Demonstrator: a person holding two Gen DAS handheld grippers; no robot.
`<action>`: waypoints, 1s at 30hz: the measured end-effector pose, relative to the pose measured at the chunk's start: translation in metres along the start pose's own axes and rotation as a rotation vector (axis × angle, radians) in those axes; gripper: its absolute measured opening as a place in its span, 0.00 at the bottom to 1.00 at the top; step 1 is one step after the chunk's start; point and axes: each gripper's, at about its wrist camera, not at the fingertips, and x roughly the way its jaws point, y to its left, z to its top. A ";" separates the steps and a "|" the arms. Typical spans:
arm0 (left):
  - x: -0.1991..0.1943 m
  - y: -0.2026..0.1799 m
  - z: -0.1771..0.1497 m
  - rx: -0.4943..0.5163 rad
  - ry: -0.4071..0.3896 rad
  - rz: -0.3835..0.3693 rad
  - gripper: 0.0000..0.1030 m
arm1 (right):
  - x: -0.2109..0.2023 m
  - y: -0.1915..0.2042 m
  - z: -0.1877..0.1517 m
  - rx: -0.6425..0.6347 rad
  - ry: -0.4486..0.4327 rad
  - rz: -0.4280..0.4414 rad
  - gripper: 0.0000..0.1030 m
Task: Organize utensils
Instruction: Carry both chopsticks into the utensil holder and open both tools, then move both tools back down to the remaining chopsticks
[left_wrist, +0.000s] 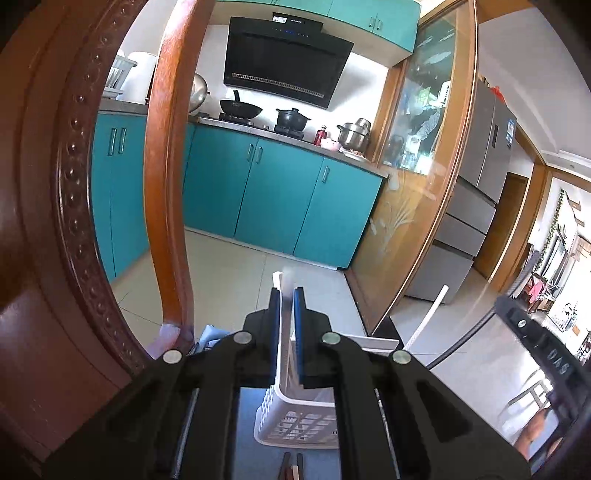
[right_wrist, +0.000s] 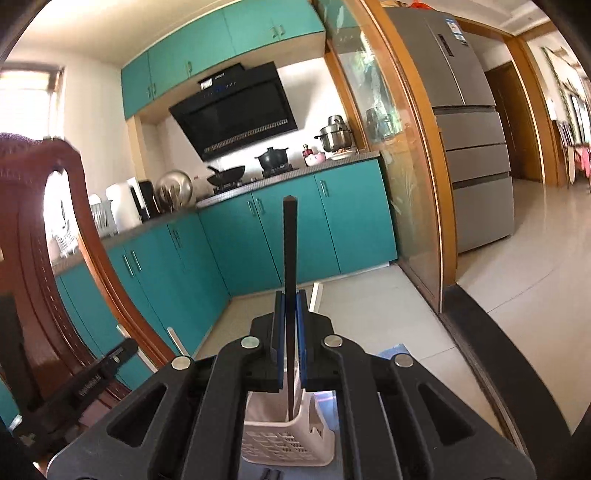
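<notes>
Clearly, we list what we see from the 2 wrist cameras.
Left gripper (left_wrist: 287, 295): we find its jaws drawn narrow and clamped on a white flat utensil (left_wrist: 285, 314), which stands upright between the blue pads.
Right gripper (right_wrist: 290, 299): we find its jaws narrow and clamped on a dark chopstick (right_wrist: 290, 258), held upright, with its lower end reaching down into the basket.
White basket (left_wrist: 295, 424): we see this slotted plastic holder below both grippers, standing on the dark worktop (left_wrist: 247, 413) near its far edge.
White stick (left_wrist: 428, 317): we see it leaning out to the right, beyond the basket's rim.
Chair (left_wrist: 166, 166): we see its carved wooden back at the left of the worktop.
Background: we see teal cabinets (left_wrist: 280, 199) and a grey fridge (right_wrist: 472, 147).
</notes>
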 end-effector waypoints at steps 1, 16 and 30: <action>-0.002 0.001 -0.001 0.002 0.001 0.000 0.10 | 0.001 0.001 -0.002 -0.007 0.009 0.000 0.06; -0.041 0.019 -0.061 0.119 0.111 0.040 0.26 | -0.055 -0.024 -0.015 0.054 -0.019 -0.004 0.36; -0.012 0.051 -0.130 0.151 0.344 0.277 0.29 | 0.041 0.013 -0.172 -0.050 0.729 0.082 0.36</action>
